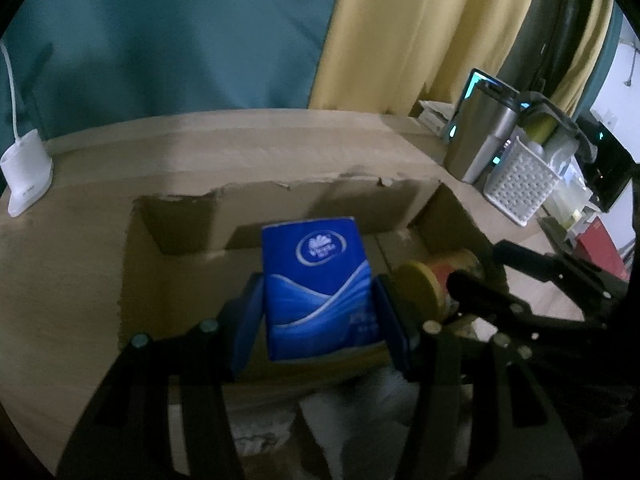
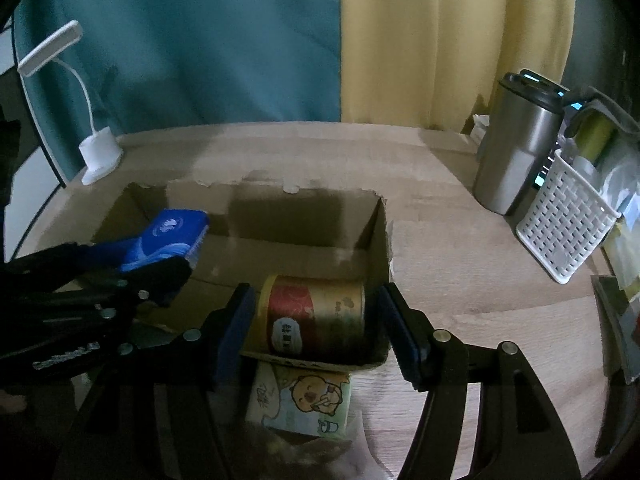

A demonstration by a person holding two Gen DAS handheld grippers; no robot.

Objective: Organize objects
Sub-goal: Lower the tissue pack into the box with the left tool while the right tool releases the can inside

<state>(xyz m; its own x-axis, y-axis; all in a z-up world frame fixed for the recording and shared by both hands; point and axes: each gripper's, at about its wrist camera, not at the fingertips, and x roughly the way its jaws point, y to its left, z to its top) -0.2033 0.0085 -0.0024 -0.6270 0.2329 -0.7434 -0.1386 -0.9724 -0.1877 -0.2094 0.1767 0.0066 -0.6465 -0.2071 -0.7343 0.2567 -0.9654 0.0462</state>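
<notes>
Above the cardboard box (image 1: 192, 216) on the surface, the left hand-held gripper (image 1: 318, 312) clamps the blue tissue pack (image 1: 316, 284), the right hand-held gripper (image 2: 316, 320) stands wide around the can (image 2: 316, 312) inside, so both may collide.

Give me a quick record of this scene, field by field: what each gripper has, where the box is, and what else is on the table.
left gripper: shut on blue tissue pack, over cardboard box
right gripper: around red and gold can, contact unclear
can: lying on its side in the box
table: white desk lamp, steel tumbler, white basket
</notes>
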